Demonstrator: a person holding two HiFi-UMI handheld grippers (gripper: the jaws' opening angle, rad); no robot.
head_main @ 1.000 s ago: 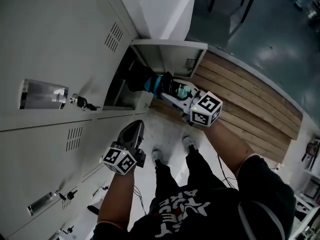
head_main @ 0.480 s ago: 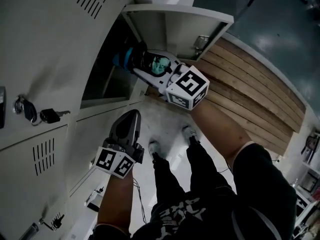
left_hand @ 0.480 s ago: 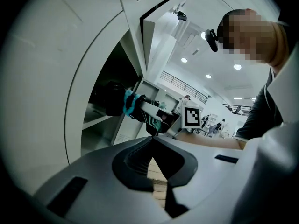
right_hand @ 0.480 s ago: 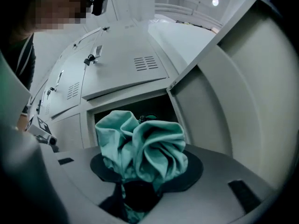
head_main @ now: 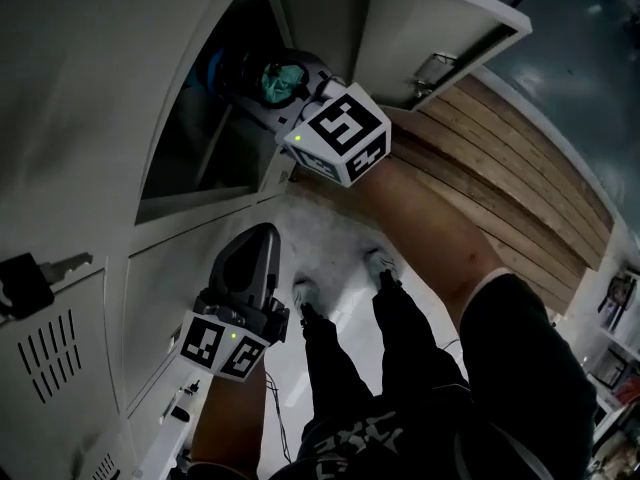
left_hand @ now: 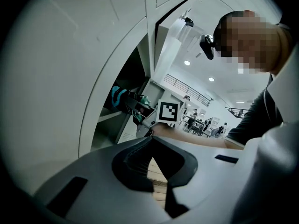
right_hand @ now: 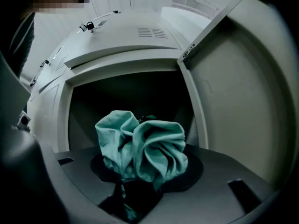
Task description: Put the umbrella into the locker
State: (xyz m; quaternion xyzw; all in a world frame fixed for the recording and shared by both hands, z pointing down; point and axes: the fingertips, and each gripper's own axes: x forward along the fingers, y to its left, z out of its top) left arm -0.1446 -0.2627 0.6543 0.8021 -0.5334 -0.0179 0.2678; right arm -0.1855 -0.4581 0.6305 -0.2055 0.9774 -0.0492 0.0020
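Facing grey lockers (head_main: 90, 98) w/ white floor (head_main: 335, 243), wood planks (head_main: 520, 183).

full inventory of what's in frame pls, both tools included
umbrella: 1, teal, folded, at open compartment's mouth
lockers: 1 bank, pale grey, left; one compartment open, dark inside
door: 1, pale grey, swung open, top
key: 1, dark fob, on shut door, lower left
planks: several, brown, right
shoes: 2, whitish, on pale floor
left tool: grey, shut, empty
right tool: grey, shut on umbrella
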